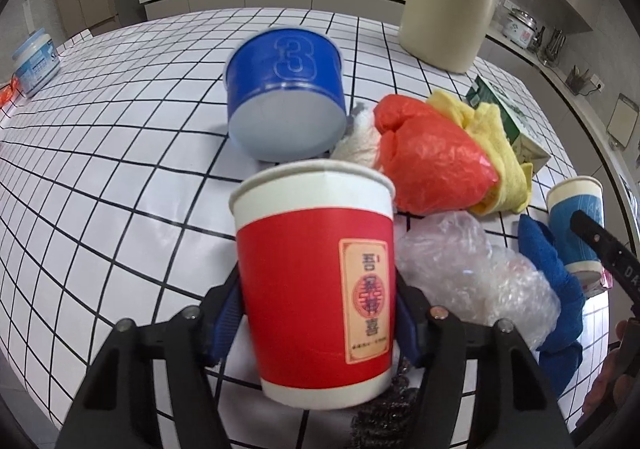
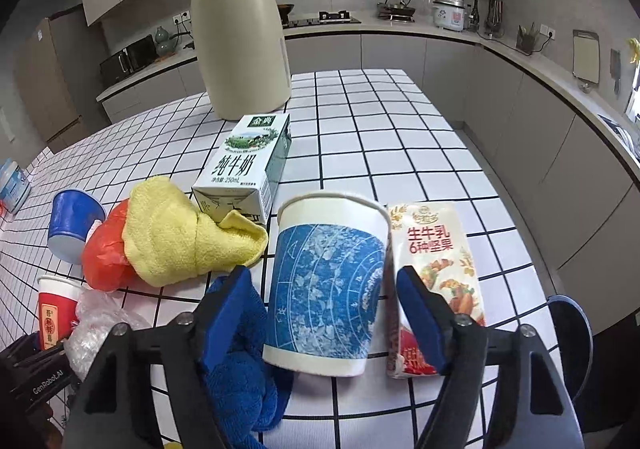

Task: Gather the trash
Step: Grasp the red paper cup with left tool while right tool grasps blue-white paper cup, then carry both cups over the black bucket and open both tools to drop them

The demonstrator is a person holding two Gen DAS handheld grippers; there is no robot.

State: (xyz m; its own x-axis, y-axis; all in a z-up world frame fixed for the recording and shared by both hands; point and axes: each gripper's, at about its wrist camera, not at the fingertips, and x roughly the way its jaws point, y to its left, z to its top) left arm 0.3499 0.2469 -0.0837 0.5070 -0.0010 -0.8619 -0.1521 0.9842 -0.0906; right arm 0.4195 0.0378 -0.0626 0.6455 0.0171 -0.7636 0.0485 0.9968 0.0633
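Left gripper [image 1: 320, 313], lower centre: clamped on red paper cup [image 1: 316, 281]. Right gripper [image 2: 324, 313], lower centre: spread around blue-patterned cup [image 2: 326, 289], pads [image 2: 230, 305] not touching, beside nut-milk carton [image 2: 438, 273].

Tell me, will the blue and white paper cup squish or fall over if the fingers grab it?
The blue and white paper cup looks thin-walled, so a hard squeeze would probably dent it. It seems empty, hence light. Standing upright and narrower at its base, it may tip if one of the right gripper fingers bumps it first.
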